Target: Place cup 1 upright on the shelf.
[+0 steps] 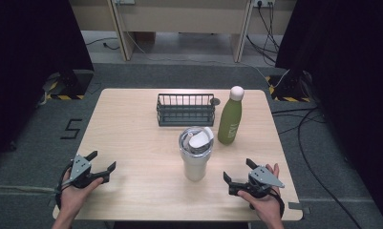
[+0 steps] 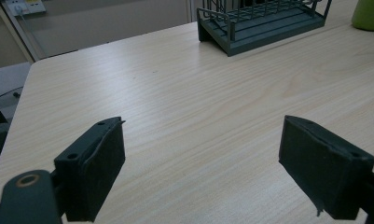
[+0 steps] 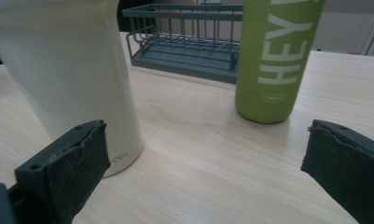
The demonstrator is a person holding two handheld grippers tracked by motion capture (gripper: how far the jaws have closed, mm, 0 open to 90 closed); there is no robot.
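Note:
A white tumbler (image 1: 196, 155) with a clear lid stands upright in the middle of the wooden table (image 1: 132, 143). Just behind it to the right stands a green bottle (image 1: 229, 118) with a pale cap. My right gripper (image 1: 240, 172) rests near the table's front right, a little right of the tumbler, open with nothing between its jaws. Its own view has the tumbler (image 3: 77, 70) close on the left and the bottle (image 3: 275, 56) ahead. My left gripper (image 1: 102, 161) sits at the front left, open and empty over bare wood (image 2: 198, 140).
A dark wire rack (image 1: 186, 109) stands at the back centre of the table, also ahead in the left gripper view as the rack (image 2: 261, 21). Cables run over the floor on the right. Dark curtains flank both sides.

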